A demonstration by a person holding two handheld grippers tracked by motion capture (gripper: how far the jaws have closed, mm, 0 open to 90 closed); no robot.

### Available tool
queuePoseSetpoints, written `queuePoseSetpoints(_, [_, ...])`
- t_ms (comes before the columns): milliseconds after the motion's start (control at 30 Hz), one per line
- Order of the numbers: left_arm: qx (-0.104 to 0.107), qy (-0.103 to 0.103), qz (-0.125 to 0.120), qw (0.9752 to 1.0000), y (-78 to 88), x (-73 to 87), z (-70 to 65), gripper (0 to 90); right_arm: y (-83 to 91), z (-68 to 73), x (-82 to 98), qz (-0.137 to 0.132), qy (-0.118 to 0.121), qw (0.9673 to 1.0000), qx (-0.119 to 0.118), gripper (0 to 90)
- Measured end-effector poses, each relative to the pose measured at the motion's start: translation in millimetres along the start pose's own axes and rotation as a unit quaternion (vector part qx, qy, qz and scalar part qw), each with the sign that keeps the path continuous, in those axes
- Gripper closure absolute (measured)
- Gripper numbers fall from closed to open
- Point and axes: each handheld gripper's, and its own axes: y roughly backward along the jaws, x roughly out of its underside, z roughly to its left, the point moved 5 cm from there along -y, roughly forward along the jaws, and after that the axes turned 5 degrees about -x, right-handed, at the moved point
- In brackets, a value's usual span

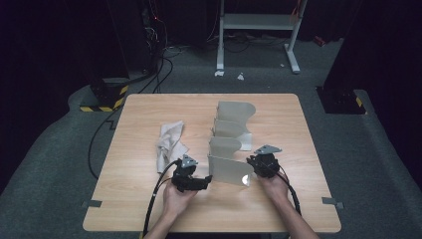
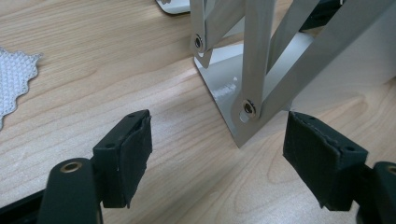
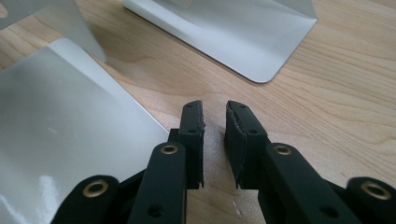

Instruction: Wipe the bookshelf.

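Two claws sit at the near end of a grey metal folding rack (image 1: 230, 149) that stands on the wooden worktop (image 1: 149, 209). In the high view the left claw (image 1: 203, 181) lies at the rack's near left corner and the right claw (image 1: 255, 164) at its near right corner, each in a hand. A crumpled white cloth (image 1: 169, 142) lies to the left of the rack, apart from it. The rack runs away from the person toward the far edge, which it does not reach; bare wood lies open to its right and along the near edge.

In the left claw view, the left claw (image 2: 217, 154) stands wide, with nothing pressed between its pads. The rack's near corner (image 2: 247, 116), where crossed flat bars meet at a rivet, sits just ahead of the gap, nearer the right-hand pad and touching neither. A scalloped edge of the cloth (image 2: 14, 79) shows far to the left, with open wood between.

In the right claw view, the right claw (image 3: 215, 116) is narrow, a thin slit left between its pads and only bare wood in it. The rack's nearest panel (image 3: 60, 135) rises just beside the left-hand pad; whether they touch I cannot tell. Another panel's rounded corner (image 3: 252, 46) lies farther ahead.
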Motion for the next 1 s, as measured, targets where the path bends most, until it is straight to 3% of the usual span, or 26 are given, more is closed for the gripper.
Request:
queuePoseSetpoints(333, [-0.005, 0.012, -0.003, 0.9999, -5.6, -4.2, 4.7, 24.1, -6.0, 6.8, -5.6, 0.003, 0.010, 0.9999, -0.008, 76.8])
queuePoseSetpoints(1000, [-0.020, 0.021, 0.001, 0.9996, -9.1, -4.3, 13.4, 24.3, -19.6, 20.6, -17.4, 0.003, 0.009, 0.9998, -0.017, 79.0])
